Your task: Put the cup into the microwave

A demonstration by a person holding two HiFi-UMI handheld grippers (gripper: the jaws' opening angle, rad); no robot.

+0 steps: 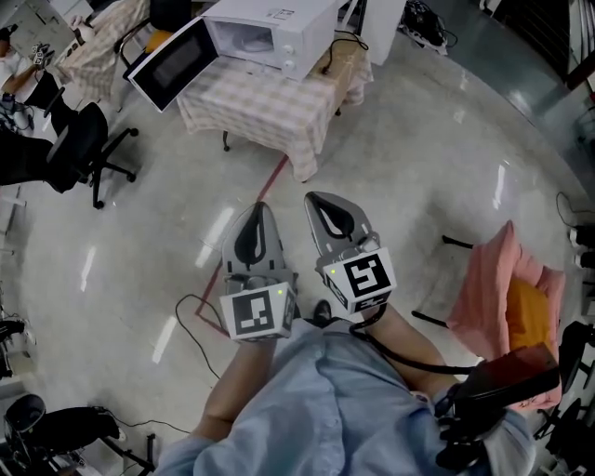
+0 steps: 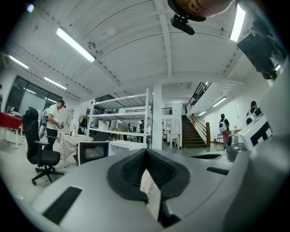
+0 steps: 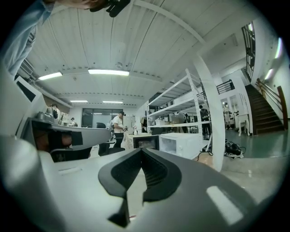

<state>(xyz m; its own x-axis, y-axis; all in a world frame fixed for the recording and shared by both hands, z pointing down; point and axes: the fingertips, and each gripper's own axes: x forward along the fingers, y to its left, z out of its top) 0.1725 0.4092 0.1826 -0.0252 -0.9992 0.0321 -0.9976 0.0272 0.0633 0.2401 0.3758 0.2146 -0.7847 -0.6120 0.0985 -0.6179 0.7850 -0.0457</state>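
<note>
The white microwave point(image 1: 274, 28) stands on a table with a checked cloth point(image 1: 260, 102), and its dark door point(image 1: 172, 63) hangs open to the left. I see no cup in any view. My left gripper point(image 1: 258, 206) and right gripper point(image 1: 316, 197) are held side by side over the floor, pointing toward the table, both shut with nothing between the pads. In the left gripper view the microwave point(image 2: 122, 147) shows beyond the tips of the left gripper point(image 2: 146, 152). In the right gripper view the microwave point(image 3: 179, 144) lies ahead of the right gripper point(image 3: 141, 150).
A black office chair point(image 1: 79, 149) stands left of the table. A pink chair with an orange cushion point(image 1: 507, 288) is at the right. A red cable point(image 1: 270, 181) runs across the glossy floor. A white pillar point(image 3: 215, 131) rises right of the microwave, and a person point(image 3: 118, 124) stands behind it.
</note>
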